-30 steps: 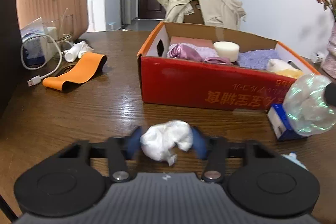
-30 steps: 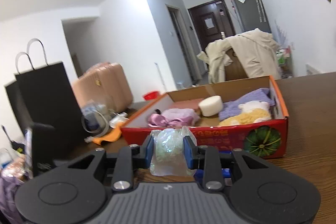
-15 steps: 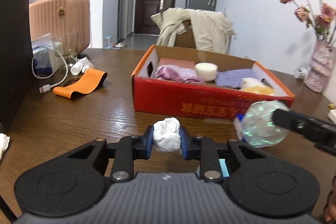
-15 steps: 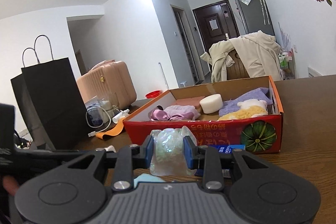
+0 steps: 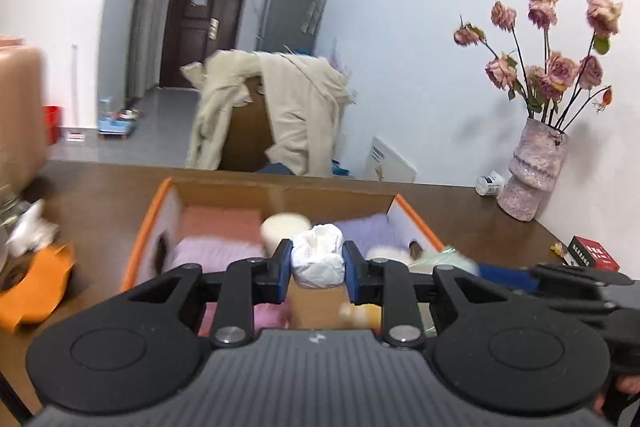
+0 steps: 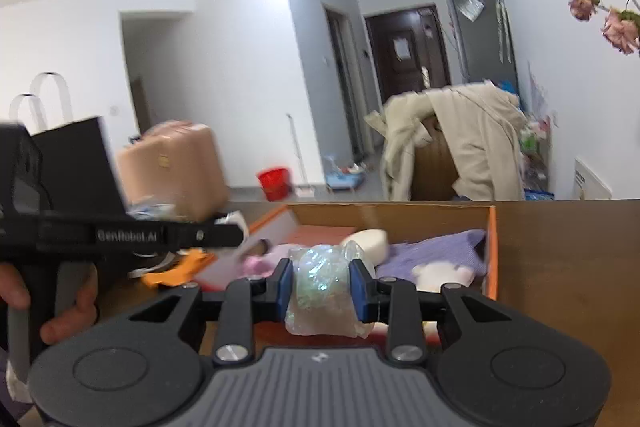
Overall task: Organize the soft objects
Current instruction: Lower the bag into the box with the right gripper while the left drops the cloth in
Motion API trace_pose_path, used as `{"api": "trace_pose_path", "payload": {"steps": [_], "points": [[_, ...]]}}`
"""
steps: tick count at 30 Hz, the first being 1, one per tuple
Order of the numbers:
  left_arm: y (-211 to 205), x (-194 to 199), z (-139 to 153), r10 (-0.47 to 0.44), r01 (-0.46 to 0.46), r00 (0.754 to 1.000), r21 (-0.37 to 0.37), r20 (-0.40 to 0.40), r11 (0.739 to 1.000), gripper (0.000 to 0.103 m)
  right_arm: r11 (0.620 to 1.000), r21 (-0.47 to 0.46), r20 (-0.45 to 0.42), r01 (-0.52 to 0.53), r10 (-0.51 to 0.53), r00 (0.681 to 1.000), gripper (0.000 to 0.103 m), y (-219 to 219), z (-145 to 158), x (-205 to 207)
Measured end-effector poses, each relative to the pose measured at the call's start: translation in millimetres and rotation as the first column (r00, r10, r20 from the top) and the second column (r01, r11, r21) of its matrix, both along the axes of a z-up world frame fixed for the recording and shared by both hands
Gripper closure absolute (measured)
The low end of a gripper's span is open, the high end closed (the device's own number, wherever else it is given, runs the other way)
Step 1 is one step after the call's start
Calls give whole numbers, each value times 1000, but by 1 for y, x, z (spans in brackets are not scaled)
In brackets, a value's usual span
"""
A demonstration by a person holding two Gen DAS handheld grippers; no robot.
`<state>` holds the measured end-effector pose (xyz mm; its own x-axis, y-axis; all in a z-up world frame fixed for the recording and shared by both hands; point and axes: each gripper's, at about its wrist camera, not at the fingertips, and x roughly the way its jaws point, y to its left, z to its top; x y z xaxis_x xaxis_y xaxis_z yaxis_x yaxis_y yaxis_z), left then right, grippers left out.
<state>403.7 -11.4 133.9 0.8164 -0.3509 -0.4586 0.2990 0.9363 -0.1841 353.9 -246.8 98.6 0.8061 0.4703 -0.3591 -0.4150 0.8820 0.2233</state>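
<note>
The left gripper (image 5: 318, 265) clamps a white wad (image 5: 318, 259). The right gripper (image 6: 322, 285) clamps an iridescent bundle (image 6: 322, 283). Both hang over the cardboard box (image 5: 280, 193), positioned for release.

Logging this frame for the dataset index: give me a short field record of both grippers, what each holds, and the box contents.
left gripper: shut on white crumpled wad, held above the box
right gripper: shut on clear iridescent bag, near the box's front edge
box: open cardboard, orange-edged, on wooden table
box contents: purple cloth, round cream sponge, pink cloth, white plush
outside box: orange band on the table beyond the box's end
vase of dried roses: at the table's far corner
</note>
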Motion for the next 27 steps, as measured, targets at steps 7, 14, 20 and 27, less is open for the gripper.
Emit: {"api": "trace_pose_path", "payload": {"steps": [7,14,20,27], "points": [[-34,116,-45,-49,61,985,70,-165,996,75,987,-155,-101,31,-47,994,70,27,-34,104],[-26,138,-78,-31,51,969,75,-244,996,43,945,-314,-94,87,-122,988,42,35,-66,128],[-28,125,-68,-27,46,973,78,-228,996,39,960,-278,-122,40,-76,990,37,23,-62,131],[-11,72,2,-20,25,998,67,-68,997,28,984,-141,-43,113,-120,992,22,-5,-4,100]]}}
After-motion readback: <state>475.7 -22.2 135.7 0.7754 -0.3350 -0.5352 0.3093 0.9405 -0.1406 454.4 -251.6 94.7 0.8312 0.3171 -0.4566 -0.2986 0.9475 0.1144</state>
